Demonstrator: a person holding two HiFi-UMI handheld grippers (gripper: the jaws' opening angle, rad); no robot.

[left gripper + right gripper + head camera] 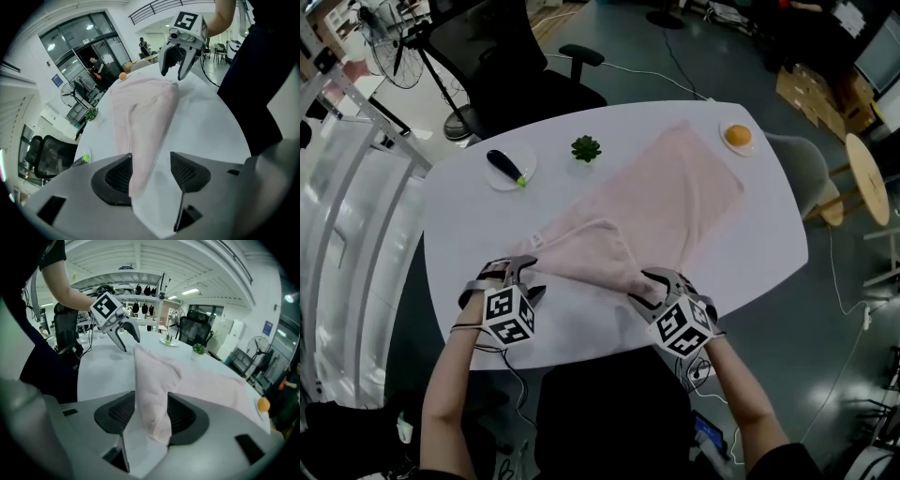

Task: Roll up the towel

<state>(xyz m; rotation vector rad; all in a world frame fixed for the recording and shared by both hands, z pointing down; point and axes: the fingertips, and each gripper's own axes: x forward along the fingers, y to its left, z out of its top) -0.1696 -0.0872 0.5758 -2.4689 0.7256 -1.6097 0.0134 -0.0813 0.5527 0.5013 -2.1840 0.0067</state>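
A pink towel [666,206] lies spread across the white table [769,244], its near end folded back into a raised ridge. My left gripper [525,277] is at the fold's left end. In the left gripper view the towel's [145,108] edge runs between the jaws of the left gripper [150,168] against the left pad, with a gap to the right pad. My right gripper [652,286] is at the fold's right end. In the right gripper view a pinched ridge of towel [154,371] fills the space between both pads of the right gripper [151,411].
At the table's far side are a plate with an aubergine [508,167], a small green plant [586,148] and a saucer with an orange [738,137]. A black office chair [516,56] stands behind the table. A wooden stool [867,178] is at the right.
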